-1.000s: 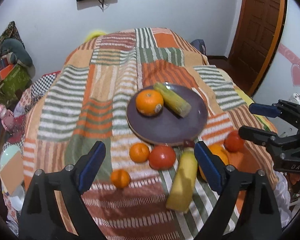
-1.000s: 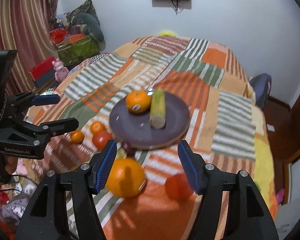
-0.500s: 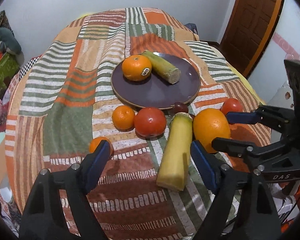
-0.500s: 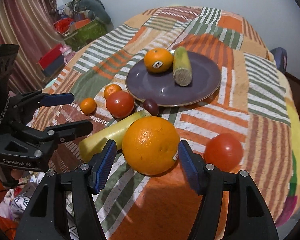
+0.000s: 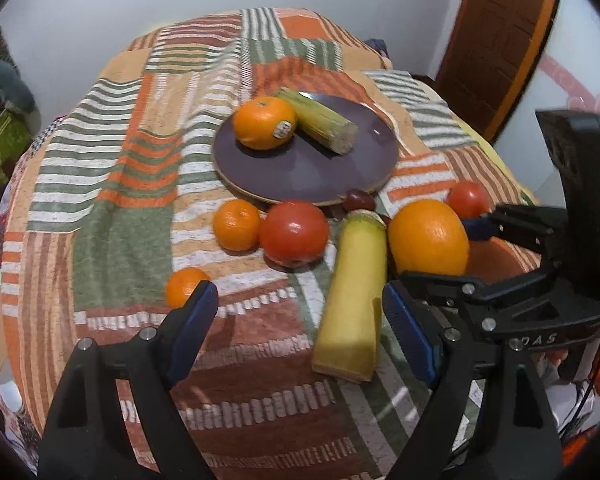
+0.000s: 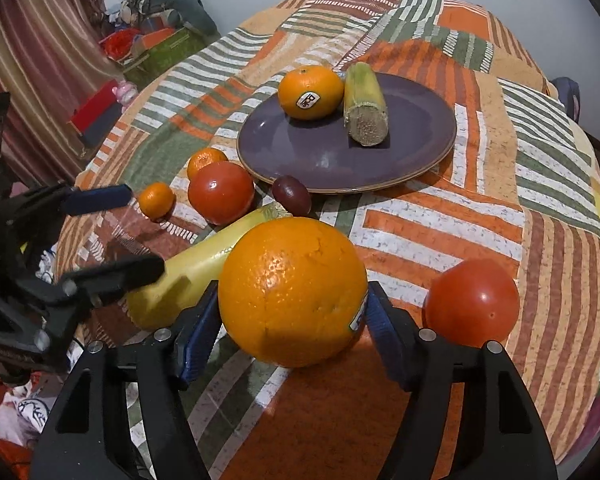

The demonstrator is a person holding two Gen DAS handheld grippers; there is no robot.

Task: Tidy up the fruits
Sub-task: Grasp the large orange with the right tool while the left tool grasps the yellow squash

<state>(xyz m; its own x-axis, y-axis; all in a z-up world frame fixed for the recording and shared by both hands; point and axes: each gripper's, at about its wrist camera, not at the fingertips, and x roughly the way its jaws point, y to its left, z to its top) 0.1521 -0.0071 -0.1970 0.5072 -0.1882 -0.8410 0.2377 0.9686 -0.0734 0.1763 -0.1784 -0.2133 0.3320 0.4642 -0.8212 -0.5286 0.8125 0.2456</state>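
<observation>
Between right gripper (image 6: 290, 322) jaws: large orange (image 6: 292, 290) | jaws opening

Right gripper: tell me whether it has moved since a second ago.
Yes. The right gripper has come down toward the bedspread and closer to the big orange, which now sits between its opening jaws.

The letters "DAS" are printed in white on the black body of the right gripper (image 5: 476, 254). The orange (image 6: 310, 92) on the plate (image 6: 420, 160) has a small sticker, but its letters are too blurry to read.
</observation>
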